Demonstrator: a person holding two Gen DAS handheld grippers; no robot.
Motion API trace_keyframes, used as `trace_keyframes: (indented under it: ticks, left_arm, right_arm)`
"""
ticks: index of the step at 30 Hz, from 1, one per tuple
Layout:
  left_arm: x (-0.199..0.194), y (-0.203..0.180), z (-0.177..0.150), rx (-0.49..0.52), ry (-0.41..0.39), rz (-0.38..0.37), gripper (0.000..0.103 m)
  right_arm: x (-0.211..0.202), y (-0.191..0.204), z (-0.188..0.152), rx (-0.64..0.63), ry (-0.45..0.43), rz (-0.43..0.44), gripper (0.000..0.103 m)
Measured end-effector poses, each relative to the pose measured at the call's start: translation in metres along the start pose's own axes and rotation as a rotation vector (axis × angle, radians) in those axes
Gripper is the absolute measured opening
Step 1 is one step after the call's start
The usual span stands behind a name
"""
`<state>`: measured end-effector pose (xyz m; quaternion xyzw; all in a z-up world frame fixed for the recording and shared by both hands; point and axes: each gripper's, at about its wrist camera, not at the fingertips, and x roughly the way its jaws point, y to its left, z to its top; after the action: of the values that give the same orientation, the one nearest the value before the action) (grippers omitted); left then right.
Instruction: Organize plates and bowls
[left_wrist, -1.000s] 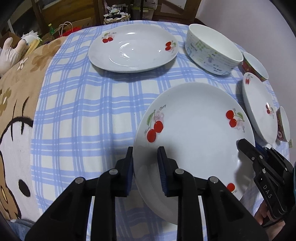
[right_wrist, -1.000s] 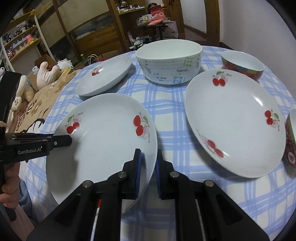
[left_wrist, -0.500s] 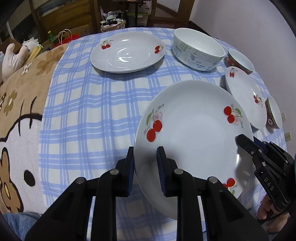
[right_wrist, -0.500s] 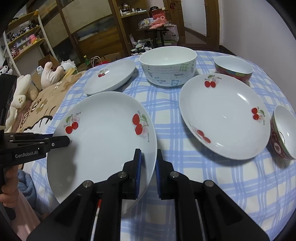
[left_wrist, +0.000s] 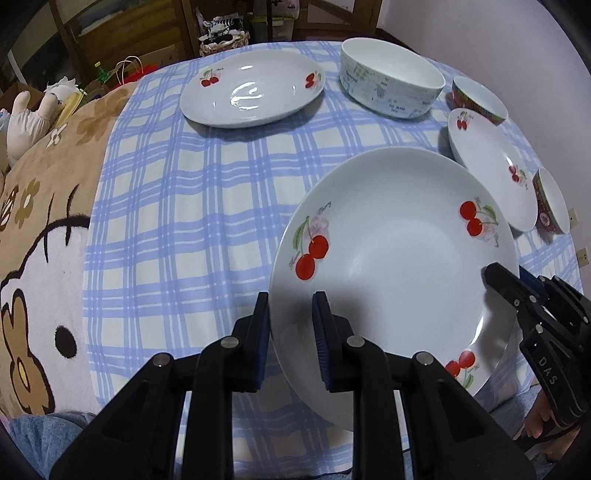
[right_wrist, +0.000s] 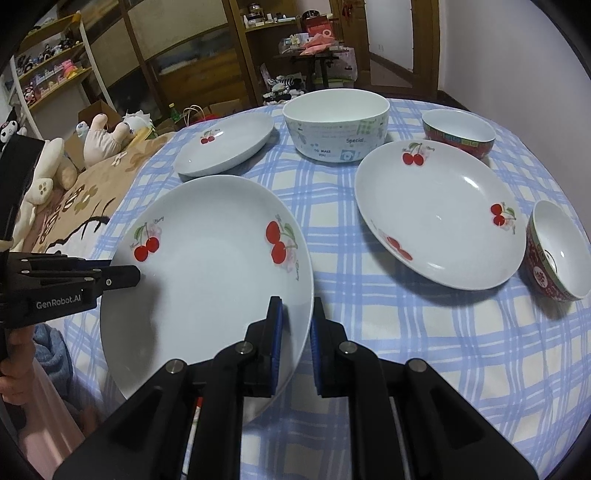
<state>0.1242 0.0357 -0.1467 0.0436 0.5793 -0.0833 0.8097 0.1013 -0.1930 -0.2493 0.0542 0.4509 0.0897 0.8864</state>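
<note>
My right gripper (right_wrist: 294, 343) clamps the near rim of a cherry-print plate (right_wrist: 207, 280), my left gripper (right_wrist: 122, 276) pinching its opposite edge, above the blue checked tablecloth (right_wrist: 424, 332); a second cherry plate (right_wrist: 439, 214) sits alongside.

The small red bowl (right_wrist: 557, 251) is cut by the right wrist view's edge (its far side unseen).

Dim overhead indoor light, soft shadows, small glare spots on the plates (left_wrist: 255, 88), fisheye-bent dark corners
</note>
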Motion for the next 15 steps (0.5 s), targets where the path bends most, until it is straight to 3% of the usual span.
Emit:
trace_keyframes:
  ticks: [15]
  left_arm:
    - [0.025, -0.007, 0.001, 0.023, 0.078, 0.001, 0.022]
  right_arm:
    - [0.02, -0.01, -0.008, 0.033, 0.063, -0.006, 0.015]
